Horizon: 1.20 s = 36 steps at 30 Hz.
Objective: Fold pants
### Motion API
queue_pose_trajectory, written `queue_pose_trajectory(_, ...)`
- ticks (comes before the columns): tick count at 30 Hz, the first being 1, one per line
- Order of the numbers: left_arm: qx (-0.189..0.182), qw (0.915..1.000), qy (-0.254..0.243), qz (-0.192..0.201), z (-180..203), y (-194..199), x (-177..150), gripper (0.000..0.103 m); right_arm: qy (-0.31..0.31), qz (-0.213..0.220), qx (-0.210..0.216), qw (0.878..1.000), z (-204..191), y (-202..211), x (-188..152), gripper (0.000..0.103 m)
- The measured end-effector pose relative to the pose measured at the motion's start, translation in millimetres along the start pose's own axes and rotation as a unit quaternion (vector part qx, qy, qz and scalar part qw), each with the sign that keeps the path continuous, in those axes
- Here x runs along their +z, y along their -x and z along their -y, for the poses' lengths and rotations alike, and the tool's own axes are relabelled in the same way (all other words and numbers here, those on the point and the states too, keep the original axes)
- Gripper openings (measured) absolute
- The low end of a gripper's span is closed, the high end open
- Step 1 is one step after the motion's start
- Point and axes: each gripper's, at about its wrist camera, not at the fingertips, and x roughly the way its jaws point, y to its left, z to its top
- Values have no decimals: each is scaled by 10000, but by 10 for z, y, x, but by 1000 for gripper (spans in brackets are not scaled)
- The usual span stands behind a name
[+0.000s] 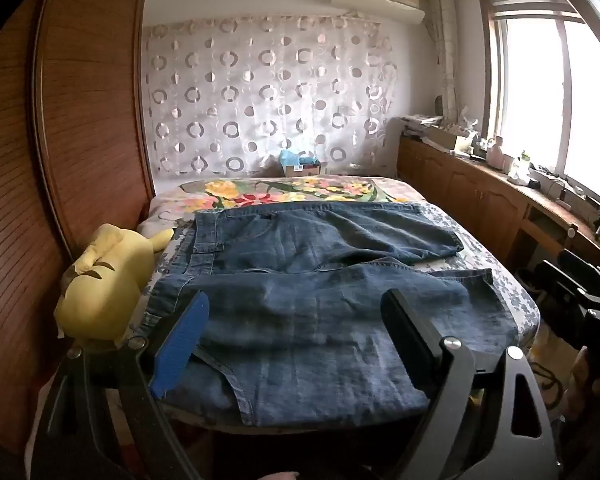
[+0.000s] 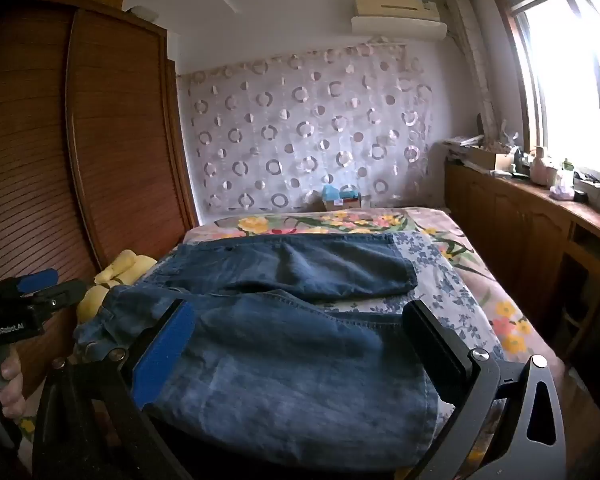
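Note:
A pair of blue denim pants (image 1: 300, 264) lies spread flat across the bed, waistband to the left and both legs running right. The far leg (image 2: 332, 268) angles away from the near one. My left gripper (image 1: 296, 298) hovers open over the near hip and thigh area, with nothing between its fingers. My right gripper (image 2: 300, 308) hovers open over the near leg toward its hem, also holding nothing. The right gripper's body (image 1: 580, 292) shows at the right edge of the left wrist view. The left gripper (image 2: 32, 296), held by a hand (image 2: 4, 384), appears at the left of the right wrist view.
The bed (image 1: 380, 190) has a floral sheet. A yellow plush toy (image 1: 104, 276) lies at its left edge against a wooden wardrobe (image 1: 80, 120). A cluttered wooden cabinet (image 1: 480, 192) runs along the window on the right. A small box (image 1: 302, 166) stands beyond the bed's far end.

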Motion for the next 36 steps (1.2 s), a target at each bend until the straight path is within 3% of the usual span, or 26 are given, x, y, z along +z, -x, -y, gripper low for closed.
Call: queue_pose_trajectory(36, 4, 10000, -46, 61, 21, 66, 70, 88, 10, 10, -28, 10000, 3, 22, 12, 103)
